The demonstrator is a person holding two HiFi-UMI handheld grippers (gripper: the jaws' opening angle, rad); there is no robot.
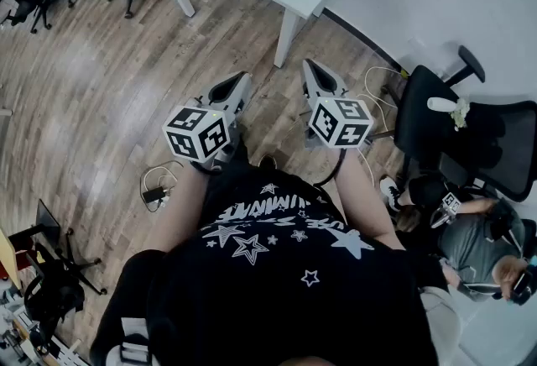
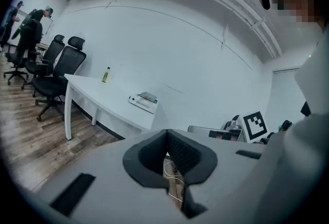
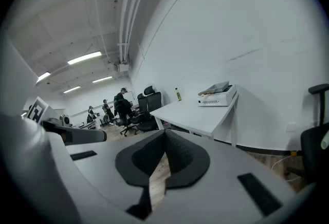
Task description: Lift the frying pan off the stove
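Two claws, my left claw (image 1: 241,81) and right claw (image 1: 310,66), both clenched on nothing, point side by side over the wooden floor (image 1: 101,87). No frying pan or stove shows in any view, so I cannot judge which claw is nearer.

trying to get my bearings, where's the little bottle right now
Left gripper view: the little bottle stands on the white table, left of the white box and right of the black chairs.
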